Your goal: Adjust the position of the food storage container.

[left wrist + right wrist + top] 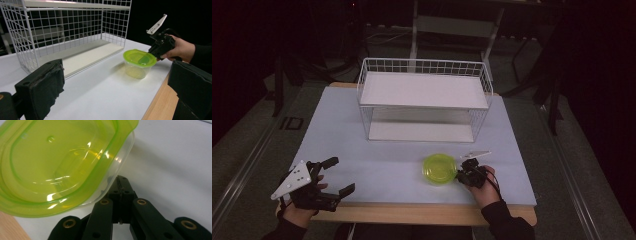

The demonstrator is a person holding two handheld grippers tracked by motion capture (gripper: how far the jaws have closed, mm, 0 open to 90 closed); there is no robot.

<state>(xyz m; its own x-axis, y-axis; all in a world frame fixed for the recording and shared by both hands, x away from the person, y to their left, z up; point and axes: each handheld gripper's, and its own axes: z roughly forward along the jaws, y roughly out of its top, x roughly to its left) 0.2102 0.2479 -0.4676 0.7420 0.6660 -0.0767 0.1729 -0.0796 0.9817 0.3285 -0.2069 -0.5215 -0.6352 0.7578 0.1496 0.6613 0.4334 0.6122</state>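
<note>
Right tool (460, 175), jaws clenched together, touches the rim of the clear plastic tub with a lime-green lid (439, 169), which sits on the white surface (377, 165) before the white wire shelf rack (424, 100). Left tool (343, 175) hangs released, well apart.

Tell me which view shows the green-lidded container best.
Left gripper view: the container shows whole, side-on, green lid on a clear tub, beside the right gripper. The high view gives just its lid from above; the right gripper view, a cropped close-up of lid and rim.

Left claw (331, 176) gapes wide; right claw (460, 174) pinched closed, hand behind
</note>
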